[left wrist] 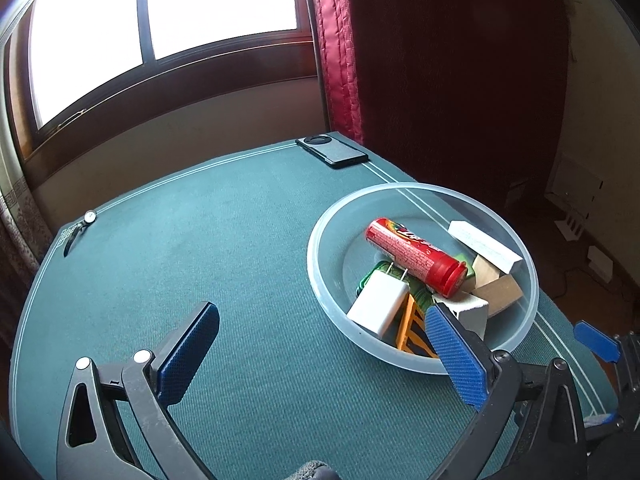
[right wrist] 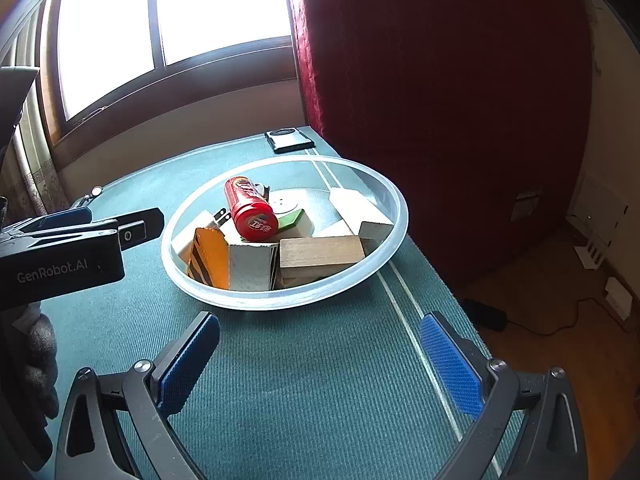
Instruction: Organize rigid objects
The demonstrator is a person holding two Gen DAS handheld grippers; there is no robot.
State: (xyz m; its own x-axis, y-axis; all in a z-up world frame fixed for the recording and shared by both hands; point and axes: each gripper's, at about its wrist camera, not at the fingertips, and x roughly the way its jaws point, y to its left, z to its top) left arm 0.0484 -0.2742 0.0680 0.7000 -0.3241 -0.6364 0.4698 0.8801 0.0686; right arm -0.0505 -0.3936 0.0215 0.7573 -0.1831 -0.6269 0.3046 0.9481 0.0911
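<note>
A: Bowl (right wrist: 394, 216) at tabletop (left wrist: 200, 280) edge holds can (right wrist: 250, 210), charger (left wrist: 378, 304), blocks (right wrist: 320, 254).
B: Both tools, left (left wrist: 320, 354) and right (right wrist: 320, 364), released, empty; nudging could tip it off.

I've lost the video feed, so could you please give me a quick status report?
Left claw and right claw open, empty. Red can, charger and blocks piled in clear bowl. Phone at table's far edge; nothing in the way.

Black tool (right wrist: 320, 354) frames; blue ribbed pads (right wrist: 450, 364); silver screws (right wrist: 143, 365)
</note>
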